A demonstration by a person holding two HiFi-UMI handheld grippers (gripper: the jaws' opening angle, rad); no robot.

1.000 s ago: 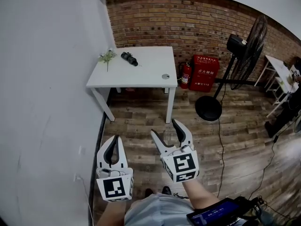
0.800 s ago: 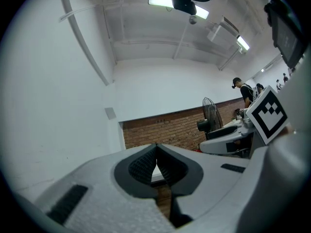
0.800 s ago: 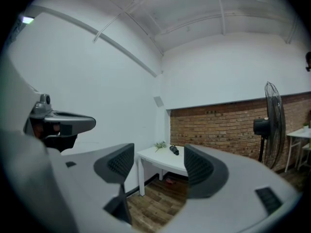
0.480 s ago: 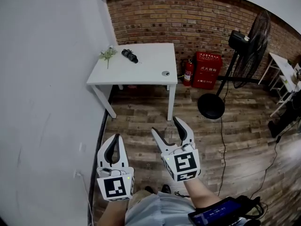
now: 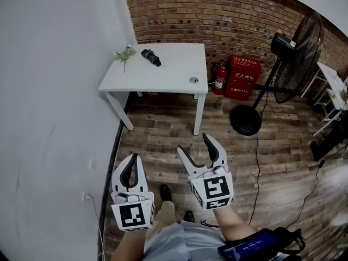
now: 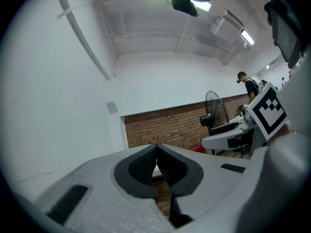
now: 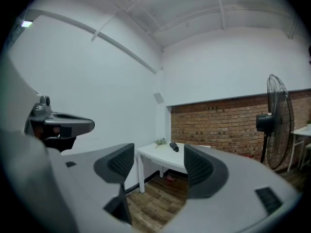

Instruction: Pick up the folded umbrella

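The folded umbrella (image 5: 151, 57), black and short, lies on the far left part of a white table (image 5: 163, 78) against the brick wall; the right gripper view shows the umbrella (image 7: 174, 147) small between its jaws, far off. A small green plant sprig (image 5: 124, 54) lies to the left of it. My left gripper (image 5: 131, 159) hangs low over the wooden floor, well short of the table, its tips together with nothing between them (image 6: 156, 147). My right gripper (image 5: 194, 144) is beside it, jaws wide apart and empty (image 7: 158, 163).
A tall black standing fan (image 5: 296, 42) with a round base (image 5: 246, 119) stands right of the table, its cable (image 5: 257, 162) trailing over the floor. A red fire-equipment box (image 5: 242, 78) and an extinguisher (image 5: 219, 76) sit by the brick wall. A white wall (image 5: 54, 118) runs along the left.
Both grippers and the view have moved forward a little toward the table. A foot now shows stepping between the grippers. Neither gripper's jaws have changed.
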